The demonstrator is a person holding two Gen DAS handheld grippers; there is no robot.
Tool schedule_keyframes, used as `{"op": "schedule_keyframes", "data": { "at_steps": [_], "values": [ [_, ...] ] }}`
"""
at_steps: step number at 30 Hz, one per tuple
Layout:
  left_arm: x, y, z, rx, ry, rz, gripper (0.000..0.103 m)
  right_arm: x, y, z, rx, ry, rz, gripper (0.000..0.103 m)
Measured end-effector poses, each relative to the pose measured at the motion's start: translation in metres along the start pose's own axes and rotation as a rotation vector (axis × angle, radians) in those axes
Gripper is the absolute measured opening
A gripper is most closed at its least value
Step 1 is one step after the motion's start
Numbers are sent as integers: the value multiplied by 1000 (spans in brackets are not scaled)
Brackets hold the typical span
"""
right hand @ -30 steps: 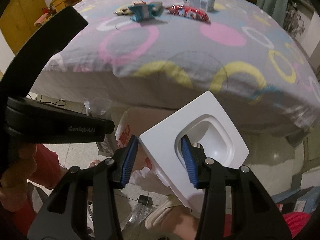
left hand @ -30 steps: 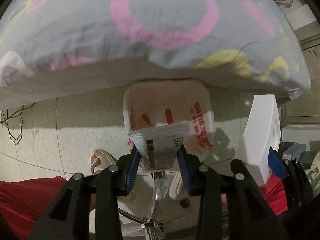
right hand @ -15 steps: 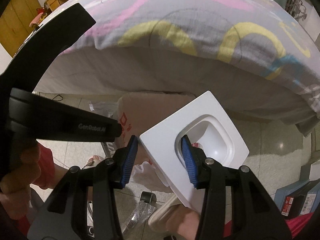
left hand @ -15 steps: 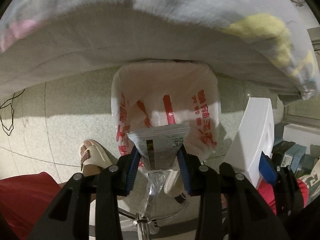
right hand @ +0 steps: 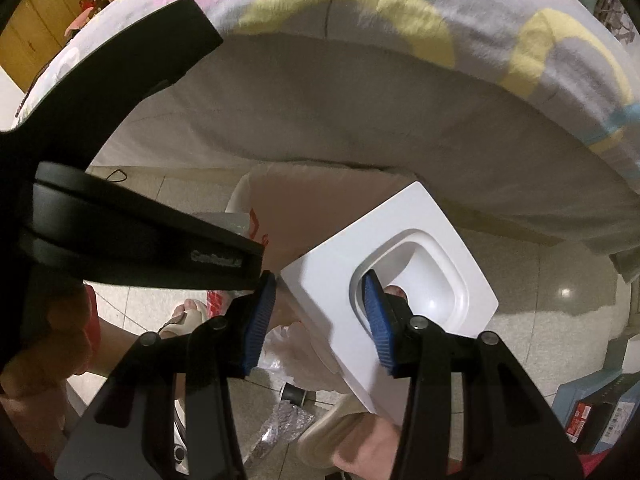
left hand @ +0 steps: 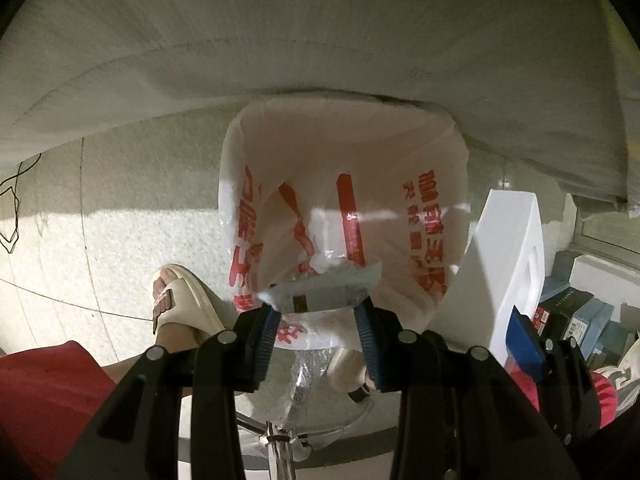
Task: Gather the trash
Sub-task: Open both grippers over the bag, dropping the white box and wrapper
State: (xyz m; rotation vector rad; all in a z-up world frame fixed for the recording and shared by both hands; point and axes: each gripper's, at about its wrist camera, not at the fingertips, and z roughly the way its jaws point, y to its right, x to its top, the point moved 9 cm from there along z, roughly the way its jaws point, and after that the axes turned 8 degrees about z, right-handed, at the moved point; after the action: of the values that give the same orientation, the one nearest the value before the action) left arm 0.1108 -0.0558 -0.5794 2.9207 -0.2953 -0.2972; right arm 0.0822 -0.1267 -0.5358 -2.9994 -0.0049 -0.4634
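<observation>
A trash bin lined with a white plastic bag with red print (left hand: 344, 208) stands on the floor against the bed's side. My left gripper (left hand: 316, 336) sits over its near rim; a grey snack wrapper (left hand: 324, 292) lies between the blue pads, blurred, above the bag's opening. The jaws look wider than the wrapper. My right gripper (right hand: 320, 320) is shut on the white square bin lid (right hand: 400, 280), held tilted to the right of the bin. The lid also shows in the left wrist view (left hand: 508, 272). The left gripper's black body (right hand: 120, 232) fills the left of the right wrist view.
The bed's patterned sheet (right hand: 400, 20) overhangs the bin. My sandalled foot (left hand: 180, 304) stands left of the bin. A chair base (left hand: 280, 436) is below. Boxes (left hand: 572, 312) are stacked on the floor at right. A cable (left hand: 12, 216) lies at far left.
Both grippers have dropped lower and closer to the bin, so the bed top has left view. The left jaws have widened and the wrapper has slipped forward toward the bag.
</observation>
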Motion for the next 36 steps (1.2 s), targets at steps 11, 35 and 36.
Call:
{"op": "schedule_keyframes", "data": {
  "at_steps": [11,35,36],
  "values": [
    [7,-4,22,-8,-42,-28,37,-17,-6,25,10,-49,14,45],
    [11,-15,52,-4,-119,-88,45,-5,6,37,53,-133,33,56],
    [10,-16,52,-1,-118,-93,49,-4,9,36,52,-130,39,60]
  ]
}}
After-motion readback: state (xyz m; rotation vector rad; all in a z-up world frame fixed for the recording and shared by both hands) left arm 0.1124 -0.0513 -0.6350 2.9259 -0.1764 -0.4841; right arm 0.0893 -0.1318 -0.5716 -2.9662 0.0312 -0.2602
